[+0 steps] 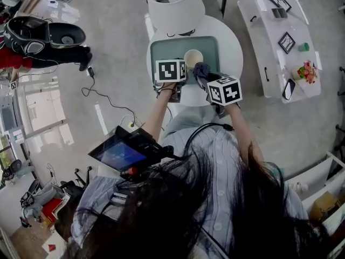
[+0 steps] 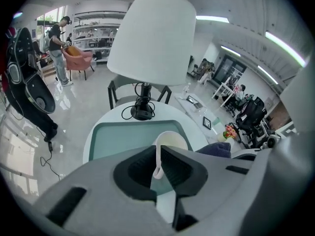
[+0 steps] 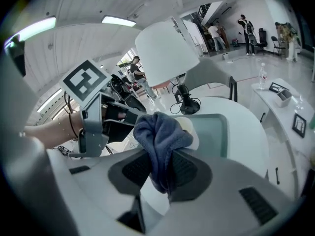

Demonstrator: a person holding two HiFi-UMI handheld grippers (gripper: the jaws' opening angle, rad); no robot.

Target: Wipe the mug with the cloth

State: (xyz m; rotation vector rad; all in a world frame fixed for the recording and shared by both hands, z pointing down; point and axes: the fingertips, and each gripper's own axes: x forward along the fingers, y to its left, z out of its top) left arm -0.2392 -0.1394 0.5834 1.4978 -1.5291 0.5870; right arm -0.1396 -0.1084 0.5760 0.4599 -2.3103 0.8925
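A cream mug (image 1: 193, 58) is held above the green tray (image 1: 161, 50) on the round white table. My left gripper (image 2: 158, 167) is shut on the mug's handle (image 2: 158, 159), with the mug's rim (image 2: 172, 140) just beyond the jaws. My right gripper (image 3: 158, 168) is shut on a dark blue cloth (image 3: 160, 134), bunched up between the jaws and pressed against the mug (image 3: 189, 127) from the right. In the head view the cloth (image 1: 201, 70) sits right beside the mug, between the two marker cubes.
A white lamp (image 1: 174, 4) with a black base (image 2: 141, 113) stands at the tray's far edge. A long white side table (image 1: 269, 47) with frames and flowers is to the right. A black cable (image 1: 108, 99) runs across the floor at left.
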